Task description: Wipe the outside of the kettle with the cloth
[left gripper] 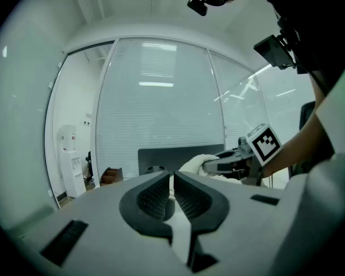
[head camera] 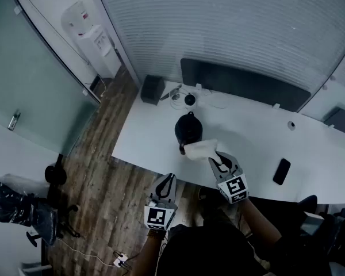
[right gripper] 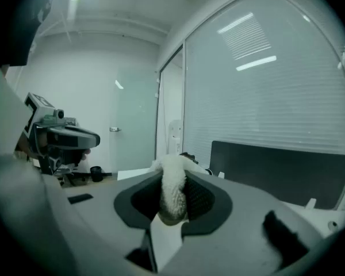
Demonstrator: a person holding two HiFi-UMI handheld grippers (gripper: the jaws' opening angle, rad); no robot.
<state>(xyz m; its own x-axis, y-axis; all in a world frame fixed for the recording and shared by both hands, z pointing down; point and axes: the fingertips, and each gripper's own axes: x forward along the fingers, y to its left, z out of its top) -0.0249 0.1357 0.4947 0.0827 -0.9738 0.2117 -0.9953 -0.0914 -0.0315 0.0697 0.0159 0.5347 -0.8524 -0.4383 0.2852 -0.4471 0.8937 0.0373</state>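
White fluffy cloth (head camera: 200, 148) clamped in the right gripper (head camera: 215, 156), held against the near side of the round black kettle (head camera: 187, 128) on the white table (head camera: 253, 134). Left gripper (head camera: 169, 179) hovers off the table's edge — jaws together, empty.

ok so we count one kettle (head camera: 188, 130), one cloth (head camera: 200, 149), one desk (head camera: 253, 132), one phone (head camera: 282, 171) lower right, one water dispenser (head camera: 95, 39) upper left, one black box (head camera: 153, 89), plus two grippers: left gripper (head camera: 169, 180), right gripper (head camera: 217, 160)

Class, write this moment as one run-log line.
phase: wiping | right gripper: shut on cloth, cloth at kettle side | left gripper: shut, empty, clear of kettle
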